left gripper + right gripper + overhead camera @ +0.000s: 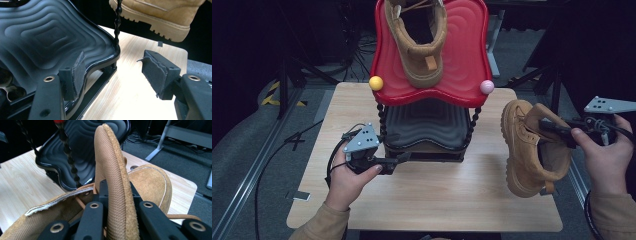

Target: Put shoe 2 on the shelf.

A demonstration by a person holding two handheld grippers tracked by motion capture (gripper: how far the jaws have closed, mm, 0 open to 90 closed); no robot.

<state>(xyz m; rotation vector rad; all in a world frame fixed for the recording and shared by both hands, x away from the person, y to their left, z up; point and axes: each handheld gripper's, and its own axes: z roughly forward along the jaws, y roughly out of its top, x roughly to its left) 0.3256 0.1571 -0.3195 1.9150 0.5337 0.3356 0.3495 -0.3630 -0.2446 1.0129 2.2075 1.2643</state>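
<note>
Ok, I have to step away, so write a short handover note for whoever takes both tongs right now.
Right tongs: shut on the padded collar of the tan boot, held off the table at its right side.
Left tongs: open, nothing held, at the front edge of the black lower shelf.
Done: one matching boot lies on the red upper shelf.
Left: probably set the held boot on the rack, likely the free black shelf.
</note>
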